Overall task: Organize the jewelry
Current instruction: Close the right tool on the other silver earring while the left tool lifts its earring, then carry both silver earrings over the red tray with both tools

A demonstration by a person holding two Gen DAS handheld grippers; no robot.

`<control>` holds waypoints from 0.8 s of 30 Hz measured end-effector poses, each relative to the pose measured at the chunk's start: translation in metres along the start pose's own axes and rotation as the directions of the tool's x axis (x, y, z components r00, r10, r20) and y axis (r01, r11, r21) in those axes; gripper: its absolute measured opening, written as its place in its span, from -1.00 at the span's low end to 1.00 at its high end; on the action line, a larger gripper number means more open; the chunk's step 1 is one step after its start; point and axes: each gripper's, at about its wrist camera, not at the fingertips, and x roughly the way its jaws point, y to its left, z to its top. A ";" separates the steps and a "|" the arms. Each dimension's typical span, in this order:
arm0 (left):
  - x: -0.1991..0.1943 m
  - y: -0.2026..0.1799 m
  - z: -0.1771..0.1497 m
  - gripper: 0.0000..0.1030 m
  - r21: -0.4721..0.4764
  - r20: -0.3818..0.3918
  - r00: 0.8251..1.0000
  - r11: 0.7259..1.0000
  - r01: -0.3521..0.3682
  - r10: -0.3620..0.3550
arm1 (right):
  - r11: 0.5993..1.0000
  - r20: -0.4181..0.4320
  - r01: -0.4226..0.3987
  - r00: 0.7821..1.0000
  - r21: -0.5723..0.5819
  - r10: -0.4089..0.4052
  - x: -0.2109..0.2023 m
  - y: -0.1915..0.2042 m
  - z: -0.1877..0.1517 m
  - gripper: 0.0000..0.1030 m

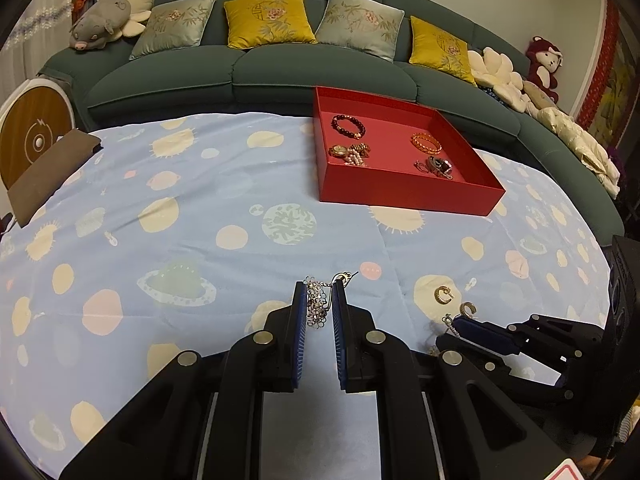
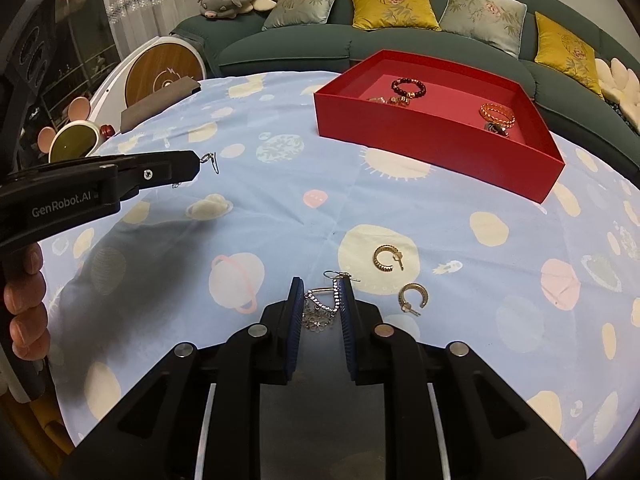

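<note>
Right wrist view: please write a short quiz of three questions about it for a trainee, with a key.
1. True or false: the gold hoop earrings lie inside the red tray.
2. What is the right gripper shut on? A: a beaded bracelet. B: a silver dangling earring. C: nothing.
3. How many gold hoop earrings lie on the cloth?
Key: 1 false; 2 B; 3 two.

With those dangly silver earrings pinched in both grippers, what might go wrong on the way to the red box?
Each gripper holds only part of its piece. The silver earring in the left gripper hangs loose and might slip out. The one in the right gripper, the rhinestone earring, could snag the tablecloth. The two gold hoop earrings lie close beside it and might get knocked. The red box walls could catch dangling chains.
</note>
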 end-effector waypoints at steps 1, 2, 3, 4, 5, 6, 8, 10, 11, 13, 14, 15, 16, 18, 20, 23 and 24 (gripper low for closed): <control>-0.001 -0.001 0.002 -0.80 -0.002 0.004 1.000 1.000 0.003 -0.003 | 1.000 0.007 -0.002 1.000 0.003 0.002 -0.003 -0.001 0.002 -0.66; -0.002 -0.003 0.004 -0.80 -0.001 0.009 1.000 1.000 0.005 -0.005 | 1.000 0.016 -0.005 1.000 0.007 0.004 -0.006 -0.002 0.004 -0.66; -0.004 -0.005 0.005 -0.80 -0.001 0.015 1.000 1.000 0.007 -0.007 | 1.000 0.025 -0.007 1.000 0.010 0.007 -0.009 -0.002 0.006 -0.66; -0.005 -0.007 0.008 -0.80 -0.001 0.021 1.000 1.000 0.012 -0.012 | 1.000 0.036 -0.009 0.999 0.013 0.009 -0.013 -0.003 0.008 -0.66; -0.006 -0.009 0.010 -0.80 0.000 0.026 1.000 1.000 0.015 -0.015 | 1.000 0.048 -0.010 0.999 0.017 0.010 -0.018 -0.004 0.011 -0.66; -0.008 -0.011 0.012 -0.80 0.000 0.031 0.999 1.000 0.016 -0.016 | 1.000 0.061 -0.011 0.998 0.023 0.010 -0.022 -0.006 0.013 -0.66; -0.010 -0.017 0.015 -0.80 0.002 0.041 0.999 1.000 0.022 -0.022 | 0.999 0.084 -0.011 0.996 0.038 0.008 -0.030 -0.011 0.018 -0.66; -0.010 -0.022 0.018 -0.80 0.005 0.045 0.999 1.000 0.025 -0.026 | 0.999 0.103 -0.008 0.995 0.053 0.003 -0.037 -0.017 0.022 -0.66; -0.010 -0.025 0.019 -0.80 0.006 0.046 0.999 1.000 0.027 -0.027 | 0.998 0.113 -0.007 0.994 0.060 0.000 -0.041 -0.020 0.025 -0.66; -0.009 -0.030 0.022 -0.80 0.008 0.048 0.998 0.999 0.031 -0.031 | 0.997 0.128 -0.003 0.992 0.073 -0.006 -0.047 -0.026 0.027 -0.66; -0.009 -0.032 0.022 -0.80 0.009 0.049 0.998 0.999 0.031 -0.031 | 0.997 0.136 0.000 0.991 0.080 -0.011 -0.050 -0.029 0.029 -0.66; -0.008 -0.034 0.023 -0.80 0.009 0.050 0.998 0.999 0.032 -0.033 | 0.996 0.141 0.002 0.990 0.085 -0.014 -0.052 -0.031 0.029 -0.66; -0.008 -0.037 0.025 -0.80 0.008 0.051 0.998 0.999 0.035 -0.035 | 0.996 0.145 0.005 0.989 0.091 -0.018 -0.055 -0.034 0.030 -0.66; -0.008 -0.042 0.027 -0.80 0.009 0.054 0.998 0.999 0.039 -0.040 | 0.995 0.155 0.008 0.988 0.104 -0.024 -0.059 -0.040 0.032 -0.66; -0.007 -0.046 0.030 -0.80 0.010 0.059 0.997 0.999 0.042 -0.042 | 0.993 0.166 0.012 0.986 0.115 -0.031 -0.063 -0.044 0.034 -0.66; -0.007 -0.054 0.035 -0.80 0.010 0.064 0.997 0.999 0.049 -0.050 | 0.991 0.184 0.015 0.982 0.130 -0.039 -0.070 -0.050 0.036 -0.66; -0.006 -0.056 0.036 -0.80 0.009 0.065 0.996 0.999 0.053 -0.054 | 0.991 0.190 0.015 0.981 0.135 -0.040 -0.073 -0.053 0.037 -0.66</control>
